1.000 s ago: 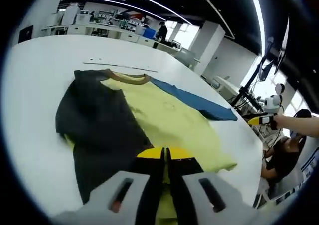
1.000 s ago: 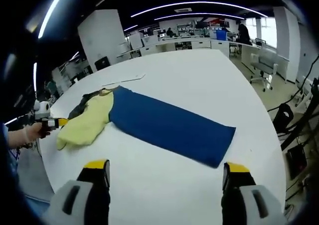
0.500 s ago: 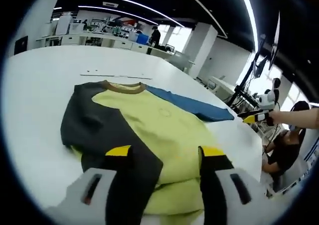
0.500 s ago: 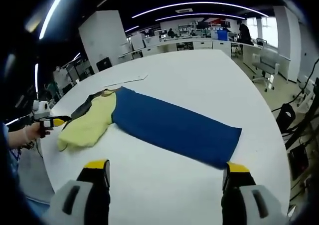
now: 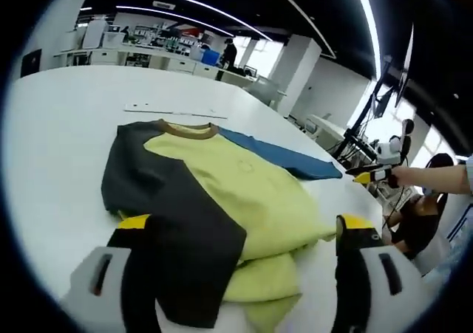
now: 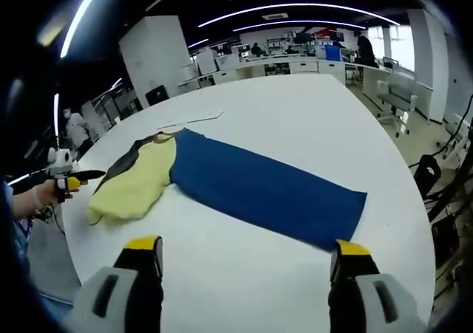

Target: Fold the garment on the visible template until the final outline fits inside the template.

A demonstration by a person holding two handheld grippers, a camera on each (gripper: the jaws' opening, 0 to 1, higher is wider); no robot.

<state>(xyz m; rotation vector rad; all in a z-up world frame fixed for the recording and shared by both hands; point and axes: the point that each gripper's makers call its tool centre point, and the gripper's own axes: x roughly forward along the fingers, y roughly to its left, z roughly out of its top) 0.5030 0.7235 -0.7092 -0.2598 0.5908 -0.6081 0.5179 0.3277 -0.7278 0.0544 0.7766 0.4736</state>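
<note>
A shirt lies on the white table [image 5: 52,119], its yellow body [image 5: 244,193] in the middle. A dark grey sleeve [image 5: 170,215] is folded over the body's near side. The blue sleeve [image 6: 266,189] lies stretched out flat on the other side. My left gripper [image 5: 244,233] stands open over the shirt's near hem with nothing between its fingers. My right gripper [image 6: 244,253] stands open above bare table just short of the blue sleeve. The other gripper [image 6: 66,179] shows at the left in the right gripper view, held by a hand, and at the right [image 5: 369,176] in the left gripper view.
A thin template line [image 5: 174,113] runs on the table beyond the collar [image 5: 188,130]. Desks and chairs [image 6: 388,93] stand behind the table. A seated person [image 5: 421,222] is past the table's edge at the right.
My left gripper, shut a second ago over the grey sleeve and hem, has opened wide and let the cloth go. The right gripper has stayed open and drifted only slightly.
</note>
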